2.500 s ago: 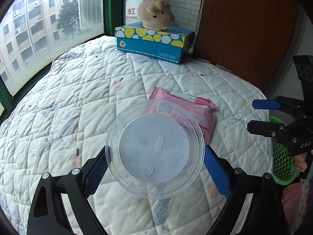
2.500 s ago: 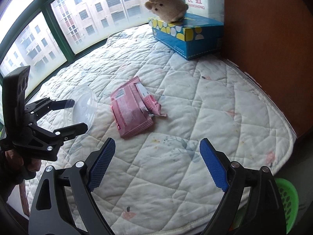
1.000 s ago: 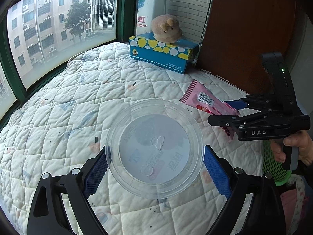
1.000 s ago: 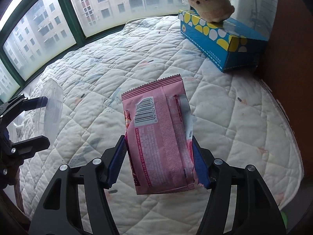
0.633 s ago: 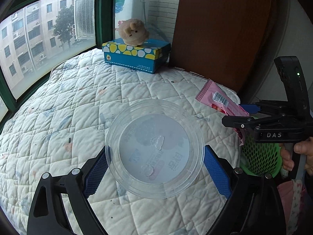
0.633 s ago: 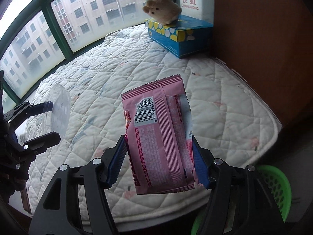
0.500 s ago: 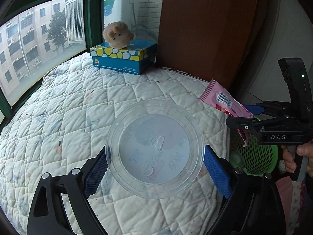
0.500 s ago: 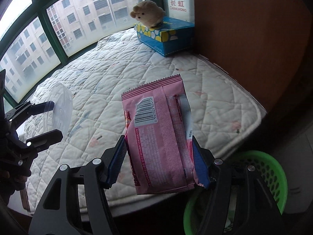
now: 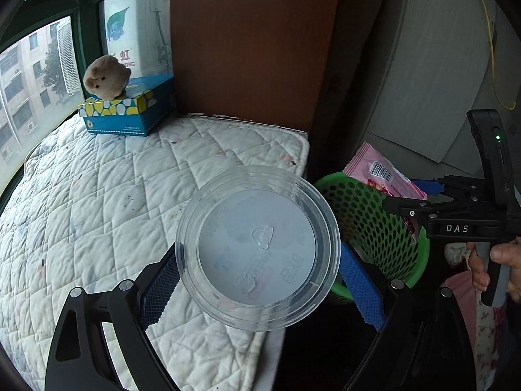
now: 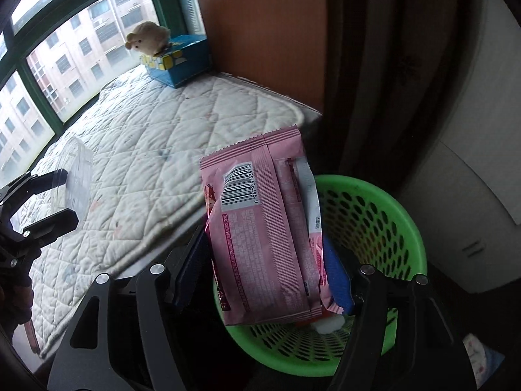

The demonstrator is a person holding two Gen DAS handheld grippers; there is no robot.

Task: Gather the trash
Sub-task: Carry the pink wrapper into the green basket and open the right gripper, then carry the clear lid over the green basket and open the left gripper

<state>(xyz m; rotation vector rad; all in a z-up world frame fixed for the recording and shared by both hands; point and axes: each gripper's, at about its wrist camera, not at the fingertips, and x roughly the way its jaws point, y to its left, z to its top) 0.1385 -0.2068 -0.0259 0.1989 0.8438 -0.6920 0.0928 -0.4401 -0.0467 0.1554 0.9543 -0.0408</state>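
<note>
The right gripper (image 10: 263,260) has its 2 blue fingers (image 10: 335,277) pinching the lower part of a pink snack wrapper (image 10: 263,228), 1 finger on each side. The wrapper stands upright between them, with the barcode facing the camera. Directly below and ahead of these fingers is a green mesh basket (image 10: 384,228), which stands on the floor just beside the edge of the bed (image 10: 146,150). The wrapper hangs over the basket opening, apart from its rim.

The left gripper (image 9: 257,270) holds a clear round plastic lid (image 9: 257,247); its fingers (image 9: 358,283) press on the left and right edges of the lid. The lid is over the bed edge, with the basket (image 9: 374,224) just to the right of these fingers.

Far ahead, a plush toy (image 9: 105,78) sits on a blue tissue box (image 9: 130,110).
</note>
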